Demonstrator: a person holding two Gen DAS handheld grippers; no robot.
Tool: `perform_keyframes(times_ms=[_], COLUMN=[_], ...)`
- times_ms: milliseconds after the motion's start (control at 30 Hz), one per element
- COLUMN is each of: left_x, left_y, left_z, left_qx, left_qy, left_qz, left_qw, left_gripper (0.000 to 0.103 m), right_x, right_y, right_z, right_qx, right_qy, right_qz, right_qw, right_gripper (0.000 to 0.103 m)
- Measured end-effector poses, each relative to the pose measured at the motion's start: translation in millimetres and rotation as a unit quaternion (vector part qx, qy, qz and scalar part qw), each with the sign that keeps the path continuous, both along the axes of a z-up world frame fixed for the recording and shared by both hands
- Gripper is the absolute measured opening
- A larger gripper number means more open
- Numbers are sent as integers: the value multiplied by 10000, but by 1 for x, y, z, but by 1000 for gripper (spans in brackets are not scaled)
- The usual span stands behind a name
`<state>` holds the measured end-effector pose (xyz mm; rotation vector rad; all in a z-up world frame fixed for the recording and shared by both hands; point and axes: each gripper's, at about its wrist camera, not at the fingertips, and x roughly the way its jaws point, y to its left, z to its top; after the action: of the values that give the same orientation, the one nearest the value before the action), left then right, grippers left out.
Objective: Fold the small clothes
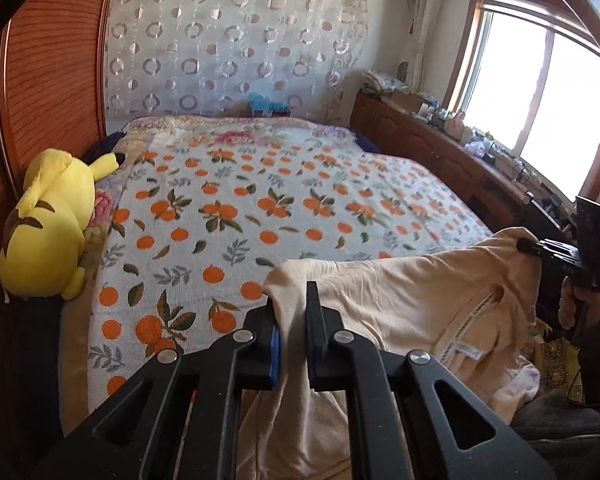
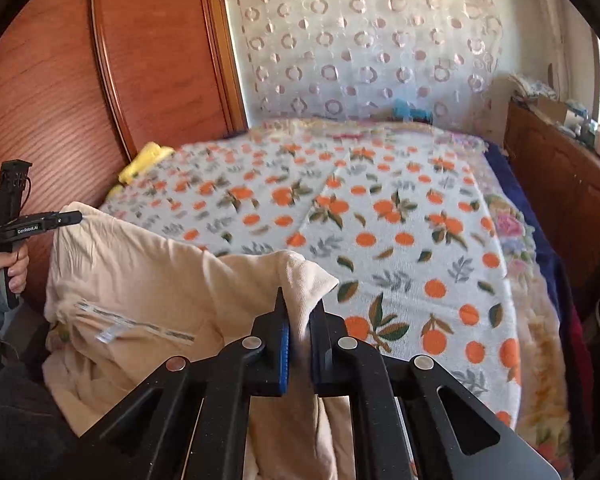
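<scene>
A bedroom in daylight. A bed [image 1: 260, 184] with an orange-print blanket fills the middle. A reddish wooden panel [image 1: 52, 80] stands on the left; a circle-patterned lace curtain [image 1: 228, 40] hangs on the far wall. On the right, a bright window [image 1: 540, 88] sits above a cluttered wooden cabinet [image 1: 420, 140].

A yellow plush toy [image 1: 46, 224] lies at the orange-print blanket's [image 1: 260, 200] edge, against the wooden headboard [image 1: 52, 80].

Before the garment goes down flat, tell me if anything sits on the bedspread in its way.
Nothing visible does. Both the left gripper and right gripper are shut on the cream garment. The orange-print bedspread ahead is bare; the yellow plush toy lies off at its edge.
</scene>
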<state>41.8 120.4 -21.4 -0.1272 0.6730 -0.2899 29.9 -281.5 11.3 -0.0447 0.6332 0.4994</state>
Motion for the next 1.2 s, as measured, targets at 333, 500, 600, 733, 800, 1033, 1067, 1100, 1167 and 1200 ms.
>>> perform_keyframes(times_ms=[333,500,600,733,800,1033,1067,1100,1167,1200], left_x=[-43,-21,20,105,155,284,291,300,302,301], left_y=[11,16,17,13,17,26,24,26,23,25], left_z=[130,196,219,210,182,37,22,2,-18,-26], left_qx=[-185,96,237,585,812,1152,1180,1214,1228,1177], left_qy=[-1511,-2064,-2122,-1768,-1439,-43,138,345,529,582], left_qz=[-42,38,149,338,478,617,593,565,510,443], left_qw=[9883,9784,9768,9819,9851,9914,9911,9904,9897,9903], left_gripper=[10,10,10,10,11,12,18,22,37,45], right_x=[-69,-80,-59,9,54,211,227,239,256,258], right_y=[-29,-38,-32,-5,18,81,89,95,101,101], right_z=[120,195,231,247,234,125,103,84,51,40], right_qx=[387,286,138,-368,-610,-1173,-1342,-1475,-1613,-1567], right_qy=[-1216,-1934,-2176,-2223,-2097,-858,-615,-412,-75,16], right_qz=[164,254,273,137,24,-352,-416,-535,-674,-624], right_qw=[9917,9804,9756,9742,9759,9888,9882,9868,9846,9857], right_gripper=[7,7,7,7,7,14,20,26,27,27])
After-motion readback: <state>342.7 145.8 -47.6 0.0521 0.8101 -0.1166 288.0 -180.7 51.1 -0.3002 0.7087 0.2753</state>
